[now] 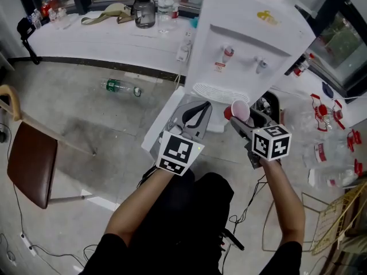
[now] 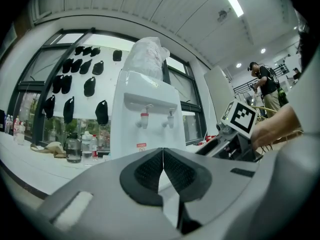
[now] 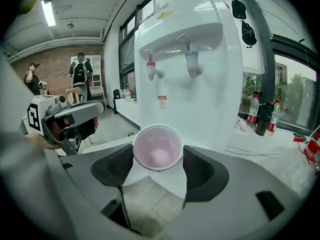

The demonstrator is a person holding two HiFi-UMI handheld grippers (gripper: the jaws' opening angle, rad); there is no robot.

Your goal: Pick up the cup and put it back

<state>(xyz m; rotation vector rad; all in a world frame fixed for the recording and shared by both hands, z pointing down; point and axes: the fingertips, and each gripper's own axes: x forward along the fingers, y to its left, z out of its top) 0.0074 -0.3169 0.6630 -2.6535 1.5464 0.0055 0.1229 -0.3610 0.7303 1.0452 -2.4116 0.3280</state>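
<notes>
One pink cup (image 3: 158, 148) tight in right hand-held gripper (image 1: 237, 119), left hand-held gripper (image 2: 163, 160) closed empty, water dispenser (image 1: 246, 36) just ahead.

Thin pink plastic on the cup (image 3: 159, 148), glossy and half see-through, gripped in my right tongs (image 3: 158, 153). Their shell is matt grey plastic with black ribbed pads (image 3: 202, 171). Same matt grey shell on my left tongs (image 2: 163, 156). The water dispenser (image 1: 252, 33) shines in smooth white plastic. Below, the floor (image 1: 97, 125) is dull, mottled concrete, the chair seat (image 1: 31, 165) looks like smooth brown leather, and the bottle (image 1: 121, 87) is clear plastic.
</notes>
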